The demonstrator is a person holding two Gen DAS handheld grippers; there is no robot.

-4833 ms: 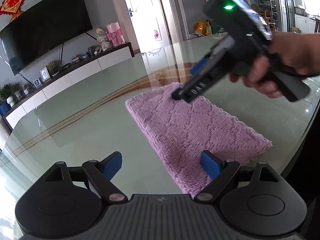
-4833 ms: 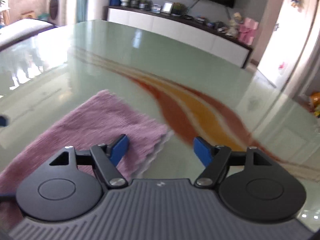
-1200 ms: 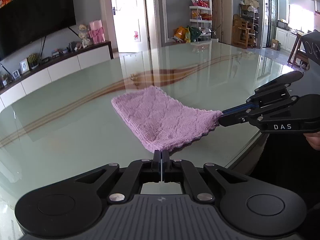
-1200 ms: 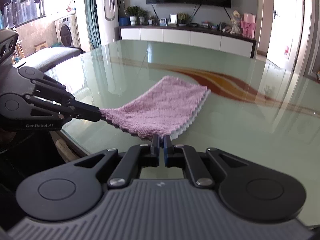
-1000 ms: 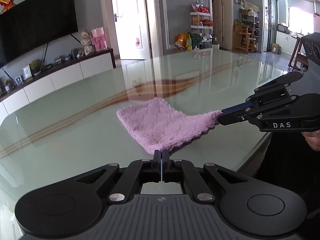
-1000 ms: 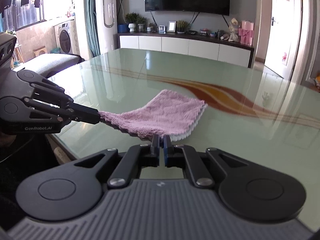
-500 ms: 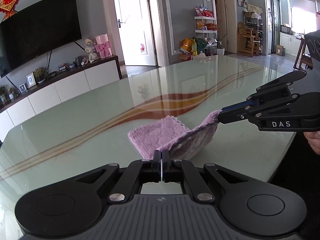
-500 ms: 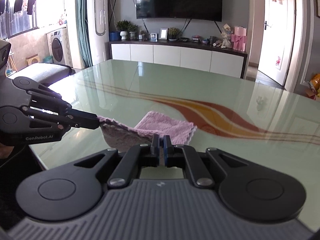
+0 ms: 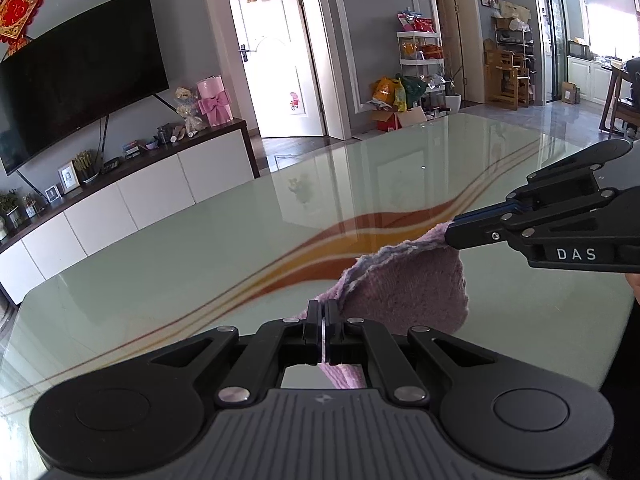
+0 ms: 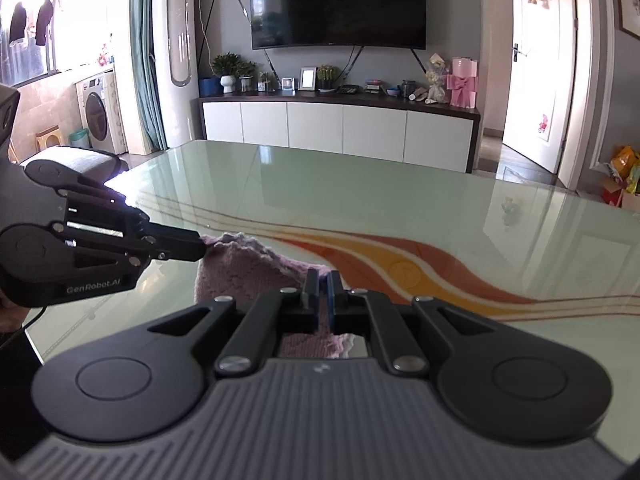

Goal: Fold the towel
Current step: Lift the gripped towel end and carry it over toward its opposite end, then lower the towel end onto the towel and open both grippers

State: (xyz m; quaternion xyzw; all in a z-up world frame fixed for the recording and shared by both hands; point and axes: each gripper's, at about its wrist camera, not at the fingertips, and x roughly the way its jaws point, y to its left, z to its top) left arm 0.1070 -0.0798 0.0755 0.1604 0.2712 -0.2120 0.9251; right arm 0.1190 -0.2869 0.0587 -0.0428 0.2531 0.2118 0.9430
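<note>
Towel hangs clear of the table, a corner clenched in each of left gripper and right gripper; risk: uneven lowering skews the fold, or a thin pinch slips.

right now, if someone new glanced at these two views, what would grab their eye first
First the pink towel, held up off the glass table between two black grippers: the left gripper and the right gripper are each shut on a corner. Next the orange and yellow swirl in the tabletop, and the big dark TV on the far wall.
</note>
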